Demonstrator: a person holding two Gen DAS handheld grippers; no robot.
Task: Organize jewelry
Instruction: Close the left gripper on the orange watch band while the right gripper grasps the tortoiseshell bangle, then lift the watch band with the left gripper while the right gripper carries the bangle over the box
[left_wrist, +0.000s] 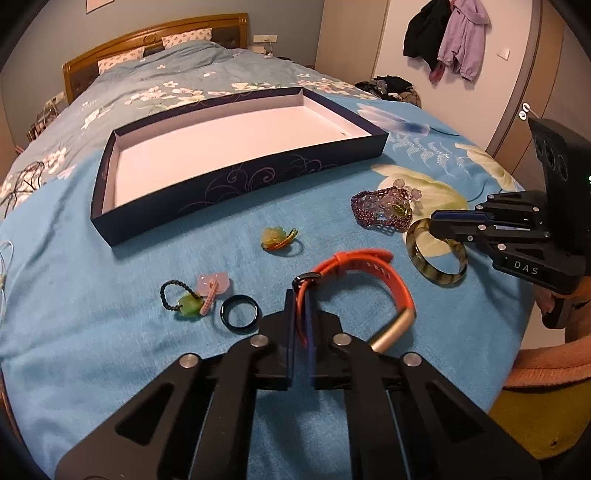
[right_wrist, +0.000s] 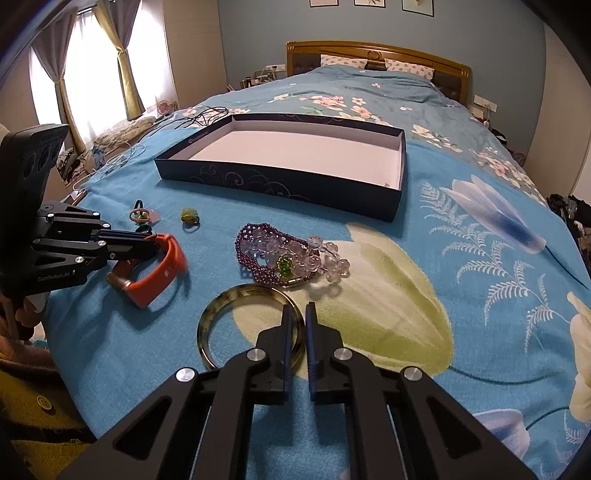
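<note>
Left gripper (left_wrist: 300, 295) pinches an orange watch band (left_wrist: 369, 269). Right gripper (right_wrist: 297, 314) clamps a striped bangle (right_wrist: 221, 314) on the blue bedspread (right_wrist: 443, 258).

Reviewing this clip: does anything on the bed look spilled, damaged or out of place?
Nothing looks spilled or broken. The box holds no jewelry yet; the pieces lie scattered on the bedspread. The left gripper is shut on the orange band; the right gripper pinches the mottled bangle. The bead bracelets lie heaped together.
</note>
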